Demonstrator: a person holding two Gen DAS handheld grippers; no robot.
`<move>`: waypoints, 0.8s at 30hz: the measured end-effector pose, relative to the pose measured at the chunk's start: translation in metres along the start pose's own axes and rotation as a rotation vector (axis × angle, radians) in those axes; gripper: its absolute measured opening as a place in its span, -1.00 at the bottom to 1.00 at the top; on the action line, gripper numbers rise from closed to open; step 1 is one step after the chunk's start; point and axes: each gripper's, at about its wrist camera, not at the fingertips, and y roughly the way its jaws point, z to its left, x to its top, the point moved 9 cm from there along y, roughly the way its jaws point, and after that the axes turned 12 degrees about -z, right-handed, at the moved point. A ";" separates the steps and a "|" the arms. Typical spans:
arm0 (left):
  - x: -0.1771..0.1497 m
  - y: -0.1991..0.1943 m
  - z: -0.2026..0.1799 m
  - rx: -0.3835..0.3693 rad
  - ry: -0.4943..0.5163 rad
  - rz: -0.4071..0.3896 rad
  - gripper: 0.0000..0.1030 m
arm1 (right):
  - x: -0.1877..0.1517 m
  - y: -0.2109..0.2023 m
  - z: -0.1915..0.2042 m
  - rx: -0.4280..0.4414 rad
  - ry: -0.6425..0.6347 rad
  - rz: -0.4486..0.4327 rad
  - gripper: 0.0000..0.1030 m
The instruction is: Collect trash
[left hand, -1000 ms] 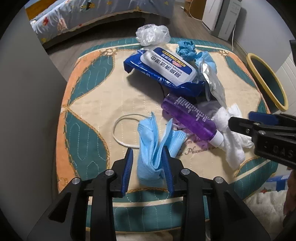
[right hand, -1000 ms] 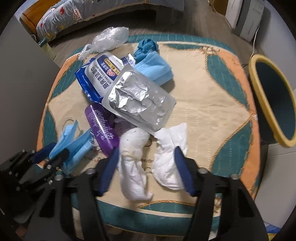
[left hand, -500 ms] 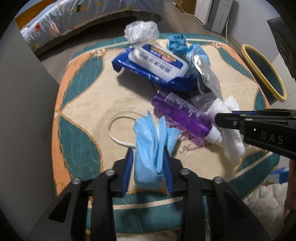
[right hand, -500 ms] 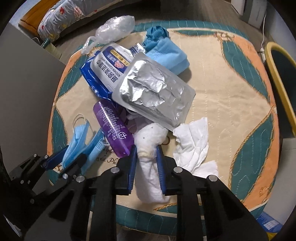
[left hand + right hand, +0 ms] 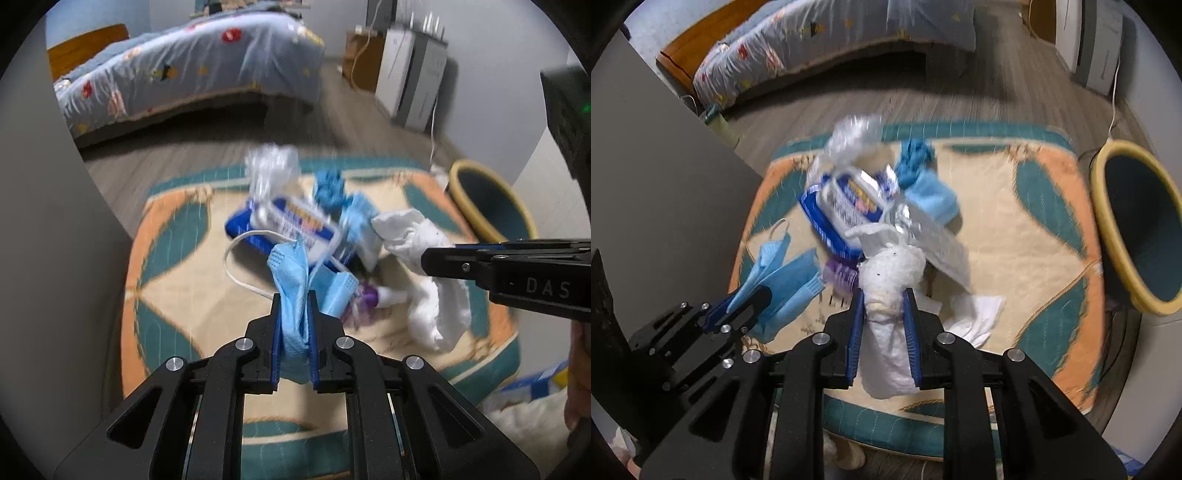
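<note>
My left gripper [image 5: 293,295] holds a crumpled blue face mask [image 5: 291,266] off the patterned mat [image 5: 192,295], its jaws closing tight on it, and the white ear loop [image 5: 236,251] trails down. The right wrist view shows that gripper [image 5: 750,295] and the mask [image 5: 775,266] at the lower left. My right gripper [image 5: 884,291] is shut on a rolled white tissue wad [image 5: 892,266], lifted above the mat [image 5: 1015,240]. In the left wrist view the right gripper [image 5: 424,258] comes in from the right with the tissue [image 5: 443,306] hanging from it.
On the mat lie a blue wet-wipe pack [image 5: 846,206], a purple bottle [image 5: 842,275], a silver foil pouch [image 5: 934,240], a loose tissue [image 5: 975,314], a blue mask [image 5: 934,195] and a clear plastic bag [image 5: 853,136]. A yellow-rimmed bin [image 5: 1097,206] stands right; a bed [image 5: 831,37] lies beyond.
Both grippers closed on their items and rose: the left lifted the blue mask, the right lifted the tissue wad off the mat. Both views now tilt up toward the bed.
</note>
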 end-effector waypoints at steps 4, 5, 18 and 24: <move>0.021 -0.011 -0.004 -0.009 0.009 -0.062 -0.76 | 0.021 -0.020 -0.006 0.017 0.022 -0.058 -0.60; 0.025 -0.013 -0.006 -0.011 0.013 -0.072 -0.76 | 0.026 -0.022 -0.008 0.014 0.022 -0.067 -0.60; 0.043 -0.017 -0.019 -0.013 0.074 -0.114 -0.76 | 0.088 -0.075 -0.062 -0.084 -0.035 -0.207 -0.60; 0.047 -0.011 -0.031 -0.022 0.099 -0.108 -0.76 | 0.112 -0.091 -0.111 -0.153 -0.028 -0.260 -0.60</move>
